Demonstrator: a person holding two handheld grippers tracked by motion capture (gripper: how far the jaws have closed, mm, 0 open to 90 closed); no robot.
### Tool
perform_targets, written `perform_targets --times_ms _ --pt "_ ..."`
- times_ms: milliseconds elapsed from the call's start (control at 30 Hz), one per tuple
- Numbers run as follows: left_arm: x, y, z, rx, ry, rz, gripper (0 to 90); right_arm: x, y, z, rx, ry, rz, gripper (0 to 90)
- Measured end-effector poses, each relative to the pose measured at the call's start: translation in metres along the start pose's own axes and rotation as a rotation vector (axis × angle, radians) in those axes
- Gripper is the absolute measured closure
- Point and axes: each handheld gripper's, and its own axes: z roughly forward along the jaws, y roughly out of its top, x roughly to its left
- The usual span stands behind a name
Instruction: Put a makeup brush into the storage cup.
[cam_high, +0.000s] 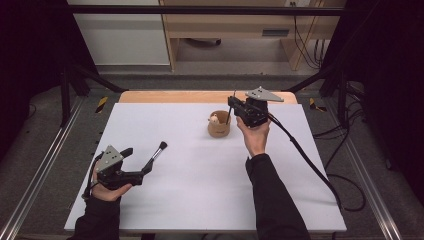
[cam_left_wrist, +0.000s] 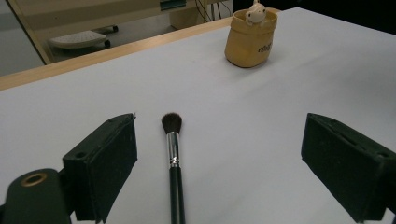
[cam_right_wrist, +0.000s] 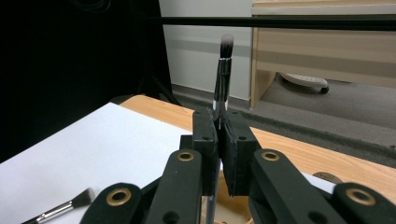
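Note:
A black-handled makeup brush (cam_left_wrist: 173, 154) with a silver ferrule lies flat on the white table; in the high view it is at the front left (cam_high: 156, 154). My left gripper (cam_left_wrist: 219, 172) is open, its jaws standing wide on either side of that brush without touching it; in the high view it sits low at the left (cam_high: 137, 164). My right gripper (cam_right_wrist: 218, 135) is shut on a slender brush (cam_right_wrist: 223, 74), held upright with the bristles on top. In the high view the right gripper (cam_high: 232, 106) hangs just right of a tan cup (cam_high: 219, 125), and the slender brush's lower end reaches toward the cup.
The tan cup (cam_left_wrist: 250, 39) holds a small cream figure (cam_left_wrist: 255, 11). The white table sheet (cam_high: 200, 185) ends at a wooden edge (cam_high: 200, 96) at the back. A cable (cam_high: 305, 155) trails from the right gripper across the table's right side.

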Motion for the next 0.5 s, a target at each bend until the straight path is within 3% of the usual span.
perform_targets --times_ms 267,500 --pt "0.001 -0.001 0.000 -0.003 0.000 -0.010 9.8 -0.005 -0.001 0.013 0.001 -0.022 0.016 85.2" --pt "0.002 0.000 -0.001 -0.011 0.000 -0.023 9.9 -0.004 -0.001 0.028 -0.004 -0.035 -0.002 85.2"
